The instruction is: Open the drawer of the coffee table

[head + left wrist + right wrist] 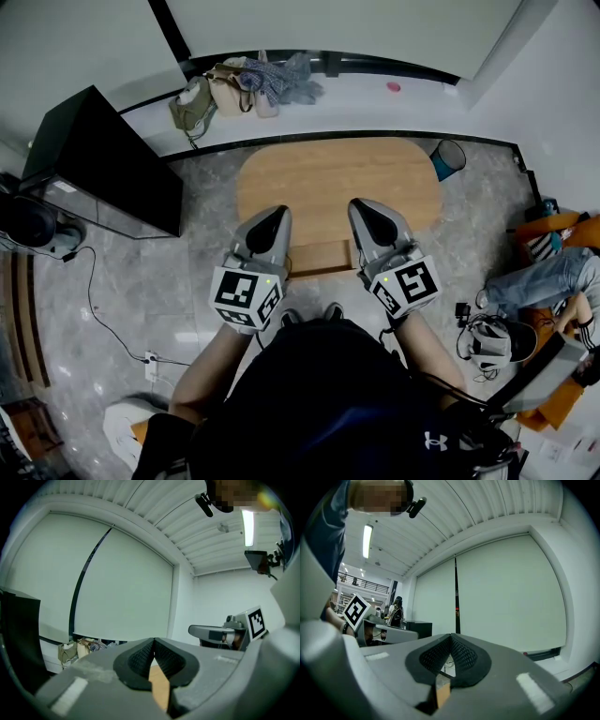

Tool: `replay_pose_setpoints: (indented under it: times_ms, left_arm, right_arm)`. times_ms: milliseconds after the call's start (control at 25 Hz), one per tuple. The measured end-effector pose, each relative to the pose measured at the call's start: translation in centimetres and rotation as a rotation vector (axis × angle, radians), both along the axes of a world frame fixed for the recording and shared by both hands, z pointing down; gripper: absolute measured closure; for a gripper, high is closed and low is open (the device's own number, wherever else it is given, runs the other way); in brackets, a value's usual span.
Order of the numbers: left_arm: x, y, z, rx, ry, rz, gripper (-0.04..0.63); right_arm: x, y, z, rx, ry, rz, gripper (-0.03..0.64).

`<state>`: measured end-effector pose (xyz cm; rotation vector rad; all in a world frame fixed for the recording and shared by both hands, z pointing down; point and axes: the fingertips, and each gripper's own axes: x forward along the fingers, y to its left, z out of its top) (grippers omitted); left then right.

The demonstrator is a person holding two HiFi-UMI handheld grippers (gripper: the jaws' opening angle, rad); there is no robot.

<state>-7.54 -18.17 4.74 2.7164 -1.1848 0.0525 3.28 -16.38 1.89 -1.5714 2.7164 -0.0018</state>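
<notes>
The coffee table (337, 178) is an oval wooden top on the grey floor, straight ahead of me in the head view. A wooden drawer front (322, 257) juts out a little from its near edge. My left gripper (272, 217) hangs over the table's near left edge, pointing level, jaws shut and empty. My right gripper (370, 208) hangs beside it over the near right edge, also shut with nothing held. The drawer front lies between and below the two. The left gripper view shows pads (140, 660) closed over a strip of table wood; the right gripper view shows its pads (461, 656) closed too.
A black cabinet (103, 159) stands to the left. Bags and clothes (234, 89) lie on the window ledge beyond the table. A blue bin (448, 157) sits at the table's far right corner. A cable and power strip (150, 358) lie on the floor at left. A seated person (544, 281) is at right.
</notes>
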Motion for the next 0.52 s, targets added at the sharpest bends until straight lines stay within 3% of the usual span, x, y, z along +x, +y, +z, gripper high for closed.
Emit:
replay_pose_setpoints:
  times_ms: [520]
  left_arm:
    - [-1.2,0.2,0.5,-0.01,0.004,-0.015,0.594]
  right_arm:
    - [-0.8,0.1,0.2,-0.005,-0.002,0.004,0.615]
